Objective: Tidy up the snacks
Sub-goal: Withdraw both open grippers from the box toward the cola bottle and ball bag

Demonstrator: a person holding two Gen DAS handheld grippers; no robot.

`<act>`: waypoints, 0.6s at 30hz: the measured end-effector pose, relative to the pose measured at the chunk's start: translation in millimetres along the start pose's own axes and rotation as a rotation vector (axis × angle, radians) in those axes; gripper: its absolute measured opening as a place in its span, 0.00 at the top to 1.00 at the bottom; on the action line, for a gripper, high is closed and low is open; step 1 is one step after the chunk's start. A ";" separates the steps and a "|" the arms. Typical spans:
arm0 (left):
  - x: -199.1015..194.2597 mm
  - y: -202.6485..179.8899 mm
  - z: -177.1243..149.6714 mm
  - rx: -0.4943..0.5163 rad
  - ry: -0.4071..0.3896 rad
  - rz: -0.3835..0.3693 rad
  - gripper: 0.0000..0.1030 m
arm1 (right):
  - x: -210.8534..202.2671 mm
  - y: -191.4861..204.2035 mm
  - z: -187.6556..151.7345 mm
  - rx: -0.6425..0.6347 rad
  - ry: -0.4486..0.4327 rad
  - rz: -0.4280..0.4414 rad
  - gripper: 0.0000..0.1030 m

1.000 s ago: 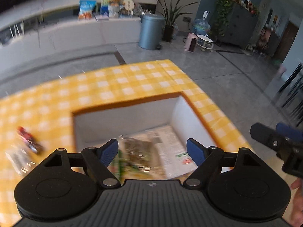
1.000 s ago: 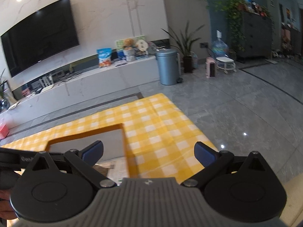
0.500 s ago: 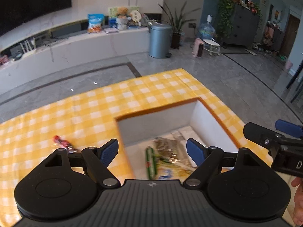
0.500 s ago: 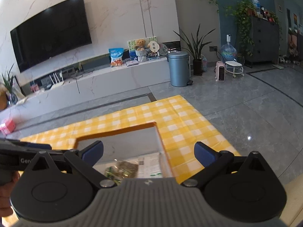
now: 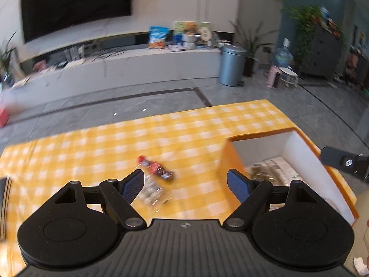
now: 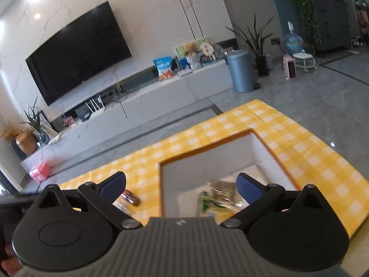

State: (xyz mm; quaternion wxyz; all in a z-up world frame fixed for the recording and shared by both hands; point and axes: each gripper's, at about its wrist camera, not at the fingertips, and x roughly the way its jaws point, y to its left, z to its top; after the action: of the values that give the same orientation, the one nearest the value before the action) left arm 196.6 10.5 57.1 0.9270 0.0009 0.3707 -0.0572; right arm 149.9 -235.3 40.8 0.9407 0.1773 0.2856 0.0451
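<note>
Lying on the yellow checked tablecloth [image 5: 96, 152], a red-and-dark snack packet [image 5: 155, 168] touches a clear wrapper [image 5: 151, 192], left of the orange-rimmed box [image 5: 227, 159]; blur hides detail. Left gripper [image 5: 185, 183] and right gripper [image 6: 181, 184] both gape wide, holding nothing; bare cloth surrounds the packets.

A box [image 5: 299, 152] stands on the right part of the surface [image 5: 115, 147], with several snack packets [image 6: 216, 198] lying inside it. To its left, two more snack packets rest on the surface, a wrapped bar [image 5: 155, 168] just behind a crinkled bag [image 5: 151, 190]. Beyond the surface lies the floor, then a long low cabinet [image 5: 138, 64] along the far wall, with a bin [image 5: 231, 65] at its right end
</note>
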 end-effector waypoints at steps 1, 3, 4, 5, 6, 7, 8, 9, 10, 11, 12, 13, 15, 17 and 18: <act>0.2 10.9 -3.0 -0.022 0.005 0.007 0.07 | 0.7 8.1 -1.1 0.003 -0.005 0.003 0.03; 1.2 30.5 -9.7 -0.055 0.014 0.017 0.07 | 3.2 24.1 -3.4 -0.001 -0.008 0.025 0.03; 1.4 40.2 -14.5 -0.072 0.016 0.024 0.07 | 4.8 32.3 -5.2 -0.010 -0.011 0.036 0.03; 1.8 49.5 -19.6 -0.089 0.020 0.036 0.07 | 6.0 40.0 -7.0 -0.019 -0.013 0.041 0.03; 2.9 59.2 -25.5 -0.105 0.024 0.047 0.07 | 8.1 47.0 -9.3 -0.027 -0.014 0.042 0.03; 4.2 68.0 -31.5 -0.119 0.028 0.054 0.07 | 10.4 54.1 -12.1 -0.037 -0.013 0.046 0.03; 6.4 76.6 -37.5 -0.133 0.035 0.057 0.07 | 12.5 61.5 -15.6 -0.049 -0.009 0.059 0.04; 9.5 85.1 -43.0 -0.147 0.044 0.060 0.07 | 15.8 68.6 -18.9 -0.062 -0.002 0.073 0.04; 12.9 94.5 -48.4 -0.164 0.052 0.065 0.07 | 19.4 75.5 -22.5 -0.077 0.007 0.083 0.04; 17.0 102.2 -52.3 -0.180 0.056 0.073 0.07 | 24.0 82.8 -26.7 -0.094 0.018 0.085 0.04; 21.3 109.1 -55.1 -0.195 0.061 0.082 0.07 | 29.4 90.9 -31.7 -0.115 0.028 0.078 0.05; 27.0 114.3 -56.1 -0.212 0.072 0.084 0.07 | 34.5 99.9 -37.3 -0.142 0.037 0.067 0.05; 35.1 128.3 -59.6 -0.243 0.101 0.063 0.07 | 43.4 116.1 -50.9 -0.199 0.044 0.047 0.07; 43.9 141.1 -62.9 -0.279 0.126 0.045 0.07 | 52.8 129.3 -62.6 -0.251 0.042 0.025 0.08; 47.0 147.3 -65.9 -0.298 0.135 0.045 0.07 | 57.5 135.6 -67.7 -0.285 0.038 -0.001 0.11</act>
State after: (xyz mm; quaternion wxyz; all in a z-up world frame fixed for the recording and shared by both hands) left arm 200.8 154.8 -29.0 0.8908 -0.1244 0.4366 0.0191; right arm 162.6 -77.2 7.1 0.9509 0.0409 0.2940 0.0880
